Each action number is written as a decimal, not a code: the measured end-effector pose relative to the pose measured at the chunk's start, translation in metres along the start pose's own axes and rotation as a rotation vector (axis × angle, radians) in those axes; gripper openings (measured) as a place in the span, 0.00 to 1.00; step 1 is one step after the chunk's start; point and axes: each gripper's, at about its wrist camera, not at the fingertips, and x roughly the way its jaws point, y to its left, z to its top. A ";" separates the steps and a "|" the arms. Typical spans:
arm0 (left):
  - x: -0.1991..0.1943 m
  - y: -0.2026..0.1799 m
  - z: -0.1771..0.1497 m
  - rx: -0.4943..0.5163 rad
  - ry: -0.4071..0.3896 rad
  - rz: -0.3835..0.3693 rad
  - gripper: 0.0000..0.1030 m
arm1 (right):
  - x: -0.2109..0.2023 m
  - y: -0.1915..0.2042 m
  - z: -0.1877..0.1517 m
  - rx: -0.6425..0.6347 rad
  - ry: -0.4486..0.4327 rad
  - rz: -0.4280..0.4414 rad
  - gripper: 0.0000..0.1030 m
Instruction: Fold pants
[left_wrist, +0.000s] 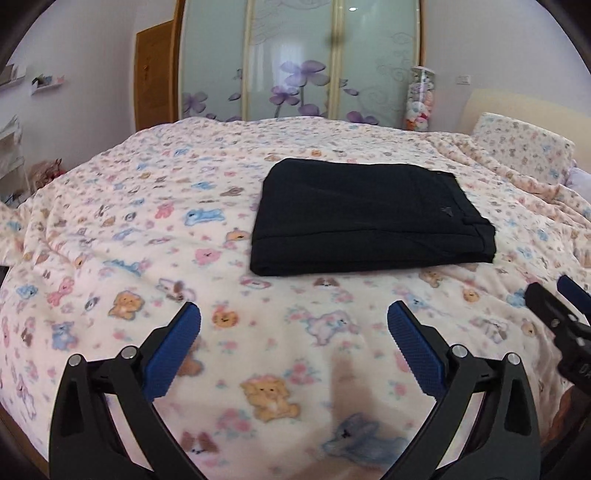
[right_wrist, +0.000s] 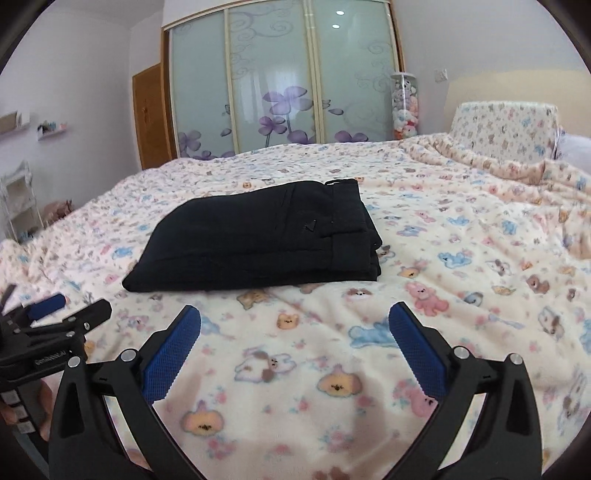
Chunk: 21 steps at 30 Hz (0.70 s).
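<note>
Left wrist view shows black pants folded into a neat stack on the bed. Both the left hand-held gripper and the right hand-held gripper hang near it, jaws wide apart, gripping nothing.

Black pants, folded flat rectangle, mid-bed.

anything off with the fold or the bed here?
Nothing stands out. The black pants lie folded in a compact stack on the teddy-print blanket, edges roughly aligned. Both the left gripper and right gripper are open, empty and clear of the pants. The blanket is only rumpled near the pillow.
</note>
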 end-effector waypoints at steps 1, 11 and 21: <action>0.000 -0.001 0.000 0.003 0.000 -0.003 0.98 | -0.001 0.001 -0.001 -0.002 -0.001 -0.008 0.99; 0.000 -0.009 -0.004 0.045 -0.014 0.017 0.98 | -0.001 0.009 -0.003 -0.036 -0.003 -0.063 0.99; -0.001 -0.015 -0.007 0.088 -0.024 0.066 0.98 | -0.003 0.020 -0.006 -0.089 -0.017 -0.072 0.99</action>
